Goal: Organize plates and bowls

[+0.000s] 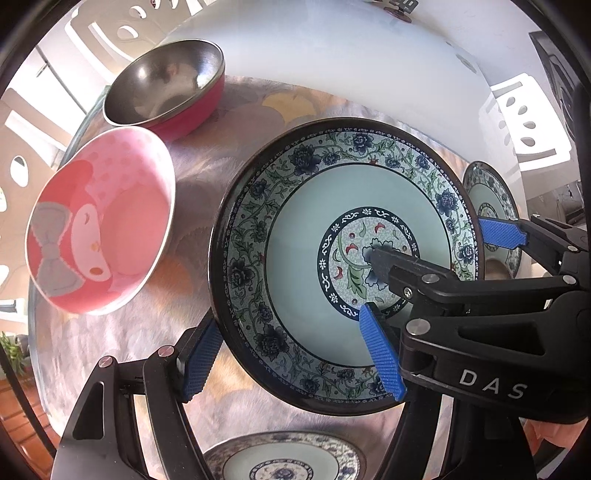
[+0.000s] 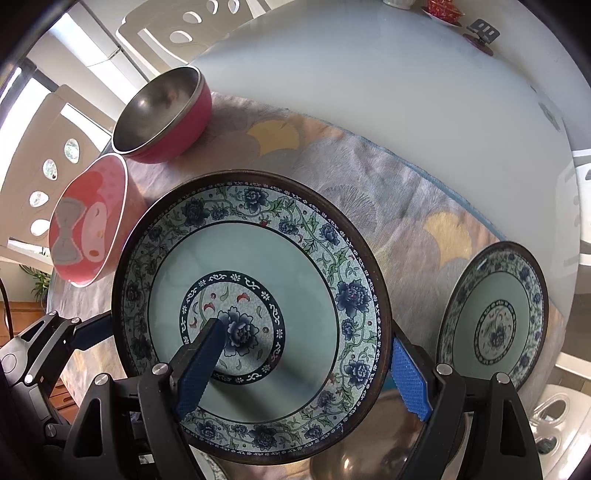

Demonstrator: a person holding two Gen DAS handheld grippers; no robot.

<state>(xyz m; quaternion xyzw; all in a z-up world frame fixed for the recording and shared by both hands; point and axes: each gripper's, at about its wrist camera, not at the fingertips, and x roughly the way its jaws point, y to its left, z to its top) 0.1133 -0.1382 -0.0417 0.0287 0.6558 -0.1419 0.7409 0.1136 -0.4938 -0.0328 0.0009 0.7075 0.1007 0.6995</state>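
A large blue-floral plate with a dark rim point(image 1: 314, 236) point(image 2: 295, 280) is held up above the table, tilted, by both grippers. My left gripper point(image 1: 291, 354) straddles its lower-left rim, one pad behind, one inside. My right gripper point(image 2: 303, 373) straddles its right rim; it also shows in the left wrist view point(image 1: 436, 251). A matching smaller plate point(image 2: 495, 325) point(image 1: 491, 206) lies to the right. Another floral plate point(image 1: 288, 461) lies below. A pink cartoon bowl point(image 1: 99, 221) point(image 2: 92, 225) and a steel bowl with red outside point(image 1: 166, 85) point(image 2: 162, 114) sit at left.
The table has a patterned grey-gold cloth point(image 2: 424, 195) over a white round top point(image 2: 369, 74). A steel bowl point(image 2: 373, 446) sits under the held plate. White chairs point(image 2: 177, 29) stand behind. Small red items point(image 2: 443, 11) sit at the far edge.
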